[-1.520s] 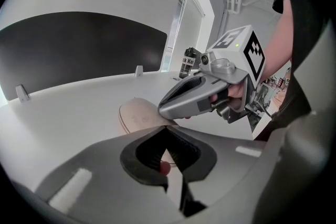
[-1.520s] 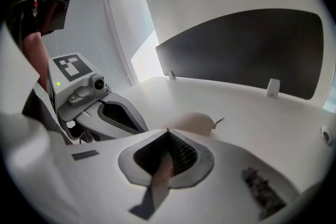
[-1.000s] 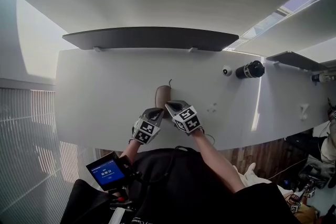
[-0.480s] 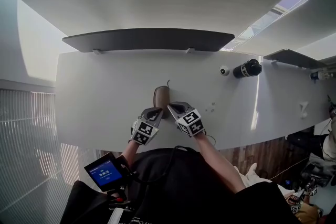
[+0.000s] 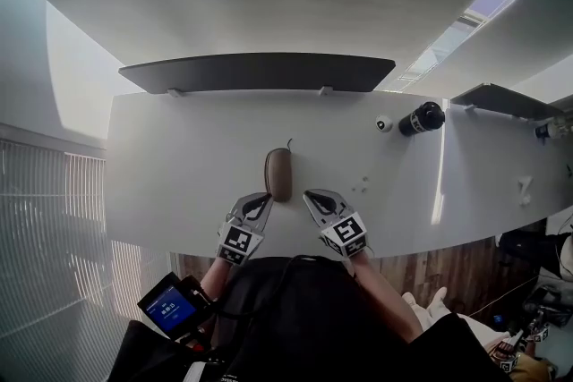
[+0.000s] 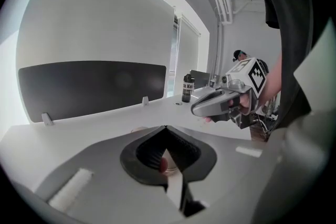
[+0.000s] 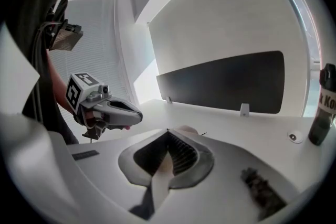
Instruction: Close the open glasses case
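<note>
Both clenched empty: left tool (image 5: 261, 198), right tool (image 5: 311, 194) at desk (image 5: 179, 157) front edge | glasses case (image 5: 278, 174) closed just ahead, apart

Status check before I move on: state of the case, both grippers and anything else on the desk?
glasses case: shut, flat on the desk, touched by neither gripper.
left gripper: jaws together, empty.
right gripper: jaws together, empty.
bottle: upright, far right of desk.
handheld screen: lit.
</note>
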`<state>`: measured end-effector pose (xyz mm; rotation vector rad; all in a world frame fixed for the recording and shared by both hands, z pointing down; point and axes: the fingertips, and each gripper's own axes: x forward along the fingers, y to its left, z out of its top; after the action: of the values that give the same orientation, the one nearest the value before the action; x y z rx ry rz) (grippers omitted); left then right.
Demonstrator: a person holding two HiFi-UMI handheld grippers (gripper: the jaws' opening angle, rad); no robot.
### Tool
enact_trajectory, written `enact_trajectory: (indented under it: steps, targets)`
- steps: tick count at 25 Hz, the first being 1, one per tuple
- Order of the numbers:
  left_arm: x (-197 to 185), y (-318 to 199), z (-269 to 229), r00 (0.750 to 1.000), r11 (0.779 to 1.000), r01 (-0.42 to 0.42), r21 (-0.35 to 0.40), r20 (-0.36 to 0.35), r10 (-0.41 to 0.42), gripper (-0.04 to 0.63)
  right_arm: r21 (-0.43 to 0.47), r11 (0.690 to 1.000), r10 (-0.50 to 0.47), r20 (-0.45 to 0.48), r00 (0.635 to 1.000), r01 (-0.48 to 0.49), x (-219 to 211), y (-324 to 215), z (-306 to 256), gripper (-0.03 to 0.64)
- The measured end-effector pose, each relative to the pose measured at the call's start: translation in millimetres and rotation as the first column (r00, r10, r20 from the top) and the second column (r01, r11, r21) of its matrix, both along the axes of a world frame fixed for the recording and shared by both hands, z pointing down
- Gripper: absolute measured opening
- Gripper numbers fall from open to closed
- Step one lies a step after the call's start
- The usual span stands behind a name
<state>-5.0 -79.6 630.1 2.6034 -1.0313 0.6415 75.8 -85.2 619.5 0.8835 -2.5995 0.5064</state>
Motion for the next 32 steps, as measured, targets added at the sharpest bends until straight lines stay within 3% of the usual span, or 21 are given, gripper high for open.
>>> enact_trajectory:
  steps: [5, 14, 19, 24, 32]
  targets:
    - [0.2, 26.6, -9.1, 0.999, 0.999, 0.049, -0.001, 0.014, -0.049, 0.008, 0.057, 0.998, -0.02, 0.029, 0.999, 0.019, 14.8, 34.1, -24.1, -0.002]
    - [5.0, 92.0, -22.4, 0.992, 0.993, 0.119, 0.02, 0.033, -0.119, 0.008, 0.058, 0.998, -0.031, 0.078, 0.996, 0.027, 24.0, 78.2, -44.3, -0.002]
    - [8.3, 133.8, -23.1, 0.996, 0.996, 0.091, -0.004, 0.007, -0.091, 0.008, 0.051, 0.999, -0.004, 0.076, 0.997, 0.0, 26.3, 117.6, -37.6, -0.002]
    - [-4.0, 159.2, -29.8, 0.999, 0.995, 0.031, 0.092, -0.021, -0.029, 0.008, 0.096, 0.994, 0.038, 0.047, 0.998, -0.042, 15.6, 156.9, -41.8, -0.002]
    - [-40.1, 240.7, -51.9, 0.992, 0.992, 0.016, 0.128, -0.125, 0.0, 0.008, 0.157, 0.978, 0.138, -0.009, 0.99, -0.135, -21.4, 245.0, -60.0, -0.002]
